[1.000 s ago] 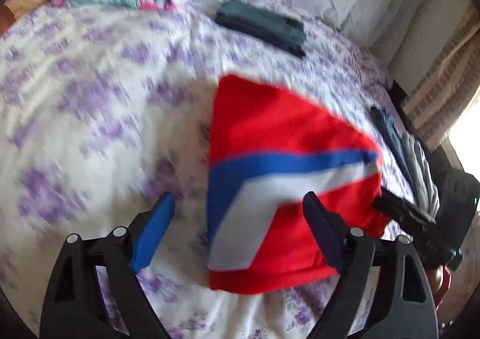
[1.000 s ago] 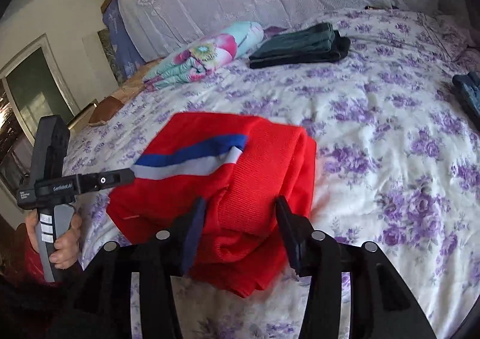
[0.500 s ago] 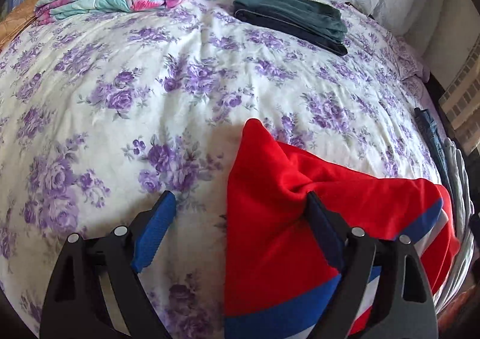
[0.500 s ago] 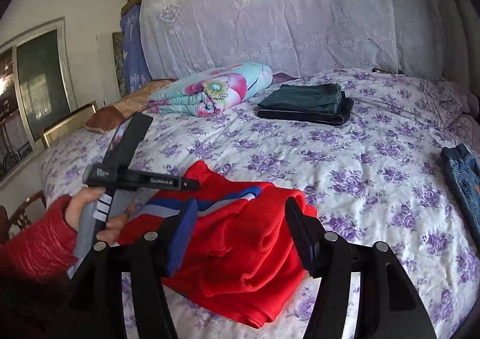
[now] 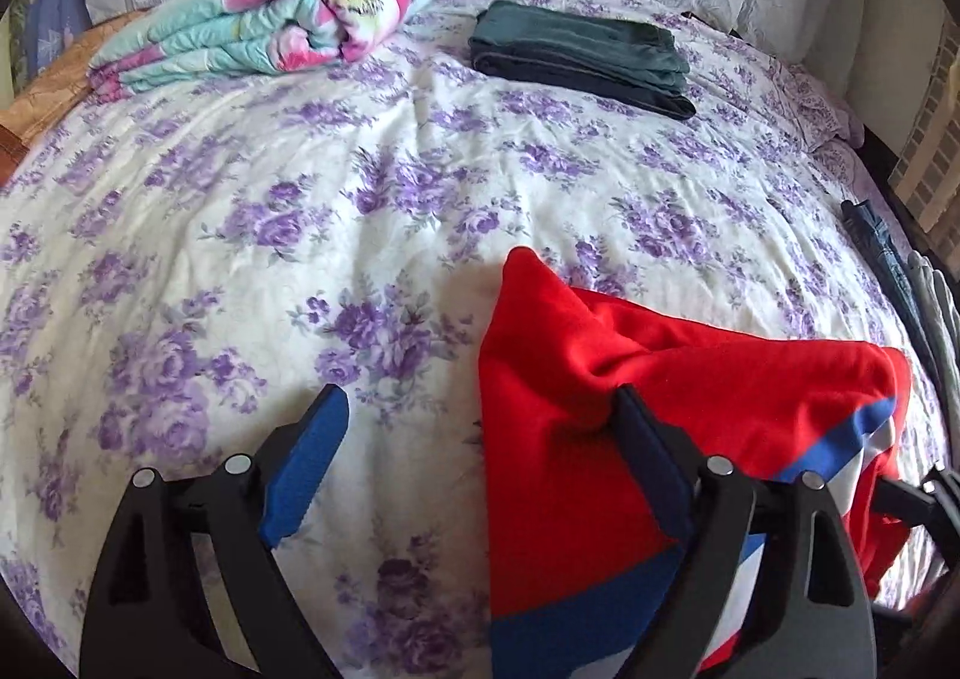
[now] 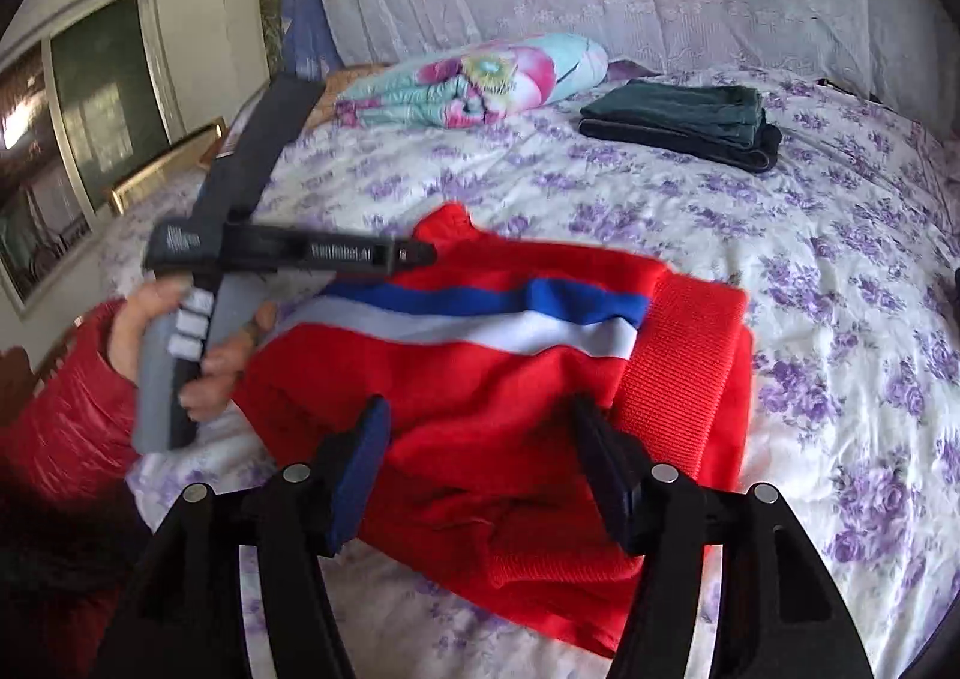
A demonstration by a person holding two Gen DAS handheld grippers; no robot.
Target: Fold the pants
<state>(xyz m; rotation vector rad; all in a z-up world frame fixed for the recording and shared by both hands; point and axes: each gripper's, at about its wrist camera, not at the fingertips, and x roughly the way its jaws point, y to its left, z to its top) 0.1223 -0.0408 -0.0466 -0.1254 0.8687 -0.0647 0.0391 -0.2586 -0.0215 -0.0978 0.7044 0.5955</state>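
Note:
Red pants (image 6: 492, 391) with a blue and white stripe lie folded on the flowered bed; they also show in the left wrist view (image 5: 690, 409). My left gripper (image 5: 474, 439) is open, its right finger pressing into the pants' left edge, its left finger over bare sheet. It shows from the side in the right wrist view (image 6: 288, 253), held in a hand at the pants' far left end. My right gripper (image 6: 480, 445) is open, low over the near part of the pants, with red fabric between its fingers.
The bed (image 5: 300, 168) has a white sheet with purple flowers. A folded floral quilt (image 5: 270, 24) and a folded dark green garment (image 5: 582, 54) lie at the back. Denim and grey clothes (image 5: 900, 271) hang over the right edge. A window (image 6: 90, 96) is left.
My left gripper came down to the pants' left edge and pressed into it. My right gripper rose, then came down close over the pants. The pants stayed folded on the bed.

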